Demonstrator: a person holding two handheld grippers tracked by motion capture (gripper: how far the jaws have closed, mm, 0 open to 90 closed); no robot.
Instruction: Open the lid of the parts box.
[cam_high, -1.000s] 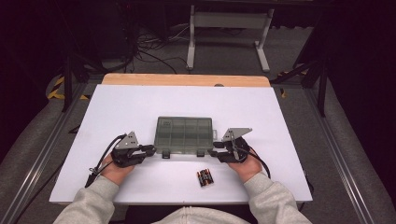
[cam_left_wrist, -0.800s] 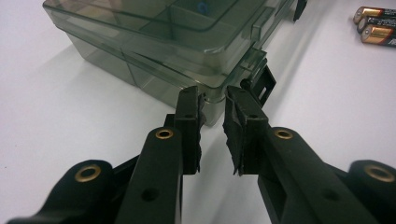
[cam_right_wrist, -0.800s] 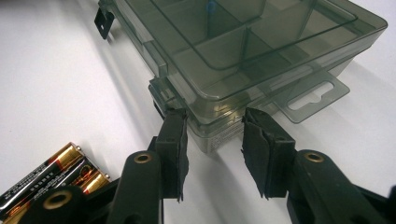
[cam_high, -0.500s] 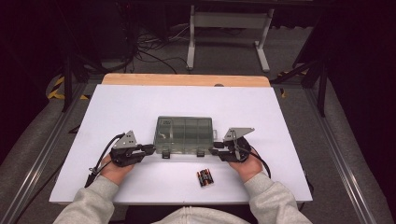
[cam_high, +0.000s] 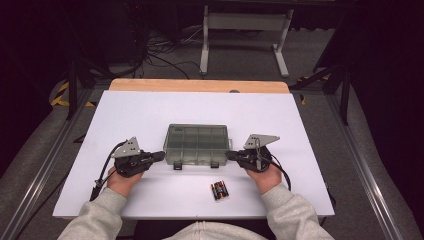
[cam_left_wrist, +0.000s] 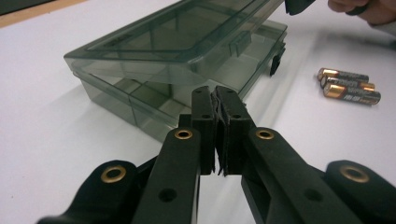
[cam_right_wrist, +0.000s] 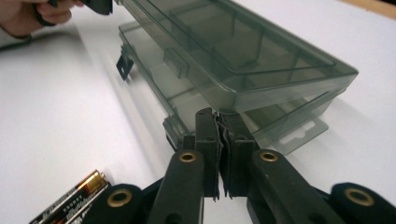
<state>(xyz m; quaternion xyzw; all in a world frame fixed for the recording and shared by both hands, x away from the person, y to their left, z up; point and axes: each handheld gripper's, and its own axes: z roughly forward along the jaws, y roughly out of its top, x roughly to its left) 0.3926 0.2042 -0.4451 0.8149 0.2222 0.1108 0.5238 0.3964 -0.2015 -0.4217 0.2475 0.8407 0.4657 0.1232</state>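
Both the left gripper (cam_high: 159, 155) and right gripper (cam_high: 231, 154) have just been closing, fingers now pinched together against the box (cam_high: 197, 144) ends with nothing between, lid cracked open, so lifting looks next.

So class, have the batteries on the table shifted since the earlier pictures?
No. The batteries lie at the same spot near the table's front edge.
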